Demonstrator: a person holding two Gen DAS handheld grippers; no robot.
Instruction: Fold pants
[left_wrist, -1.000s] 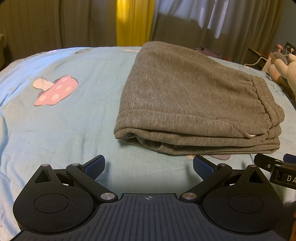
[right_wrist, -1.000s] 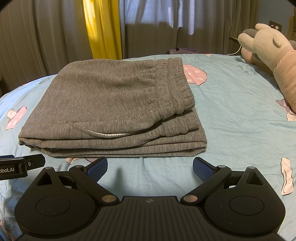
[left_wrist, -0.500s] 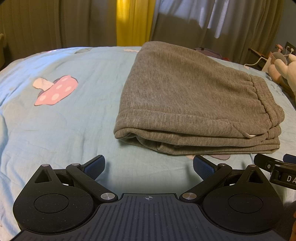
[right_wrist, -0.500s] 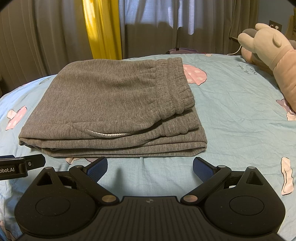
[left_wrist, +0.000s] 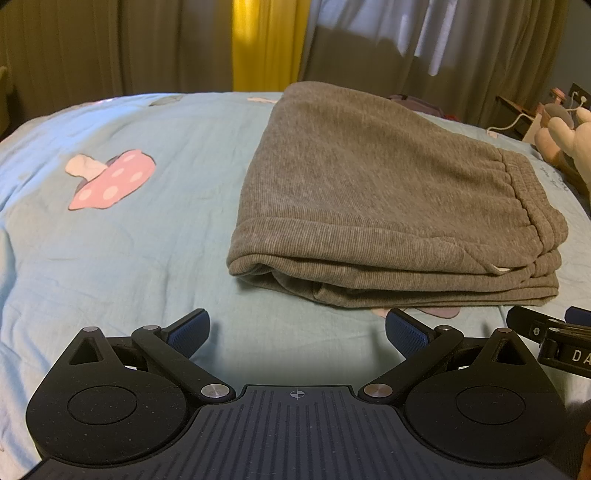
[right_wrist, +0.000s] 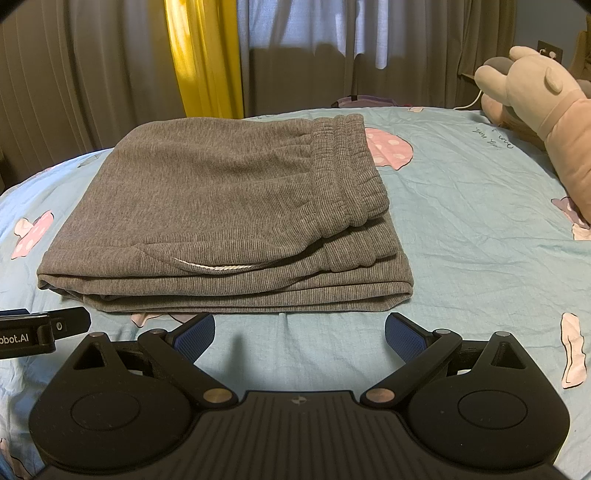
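Note:
The grey pants (left_wrist: 388, 206) lie folded in a flat stack on the light blue bedsheet (left_wrist: 129, 258), waistband at the right; they also show in the right wrist view (right_wrist: 221, 206). My left gripper (left_wrist: 297, 328) is open and empty, just short of the stack's near edge toward its left end. My right gripper (right_wrist: 299, 330) is open and empty, just short of the near edge toward the waistband end. Each gripper's tip shows at the edge of the other's view.
The sheet has pink mushroom prints (left_wrist: 110, 181). A plush toy (right_wrist: 546, 110) lies at the right side of the bed. Curtains (right_wrist: 207, 55) hang behind the bed. A cable and small items (left_wrist: 535, 118) sit at the far right.

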